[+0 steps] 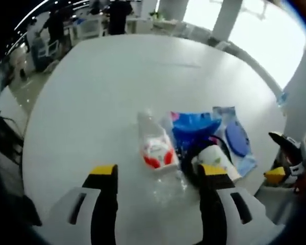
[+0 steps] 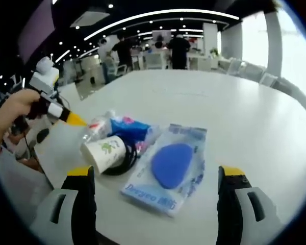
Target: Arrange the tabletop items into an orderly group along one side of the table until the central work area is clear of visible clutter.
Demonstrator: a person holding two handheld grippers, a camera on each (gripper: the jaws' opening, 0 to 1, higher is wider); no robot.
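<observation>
A clear plastic bottle (image 1: 154, 143) with a red and white label lies on the white table (image 1: 117, 92), between and ahead of my left gripper (image 1: 158, 171), which is open. To its right lie a blue packet (image 1: 194, 127), a white paper cup (image 1: 214, 159) on a black cable, and a clear pouch with a blue oval (image 1: 237, 138). My right gripper (image 2: 155, 173) is open, with the pouch (image 2: 171, 166) between its jaws. The cup (image 2: 104, 151), blue packet (image 2: 126, 127) and bottle (image 2: 94, 127) lie to its left. The left gripper (image 2: 66, 116) comes in from the left, held by a hand.
The right gripper (image 1: 283, 163) shows at the right edge of the left gripper view. The table's near edge (image 2: 51, 173) runs close below the items. Beyond the table (image 2: 219, 102) stand people, chairs and desks. Bright windows lie to the right.
</observation>
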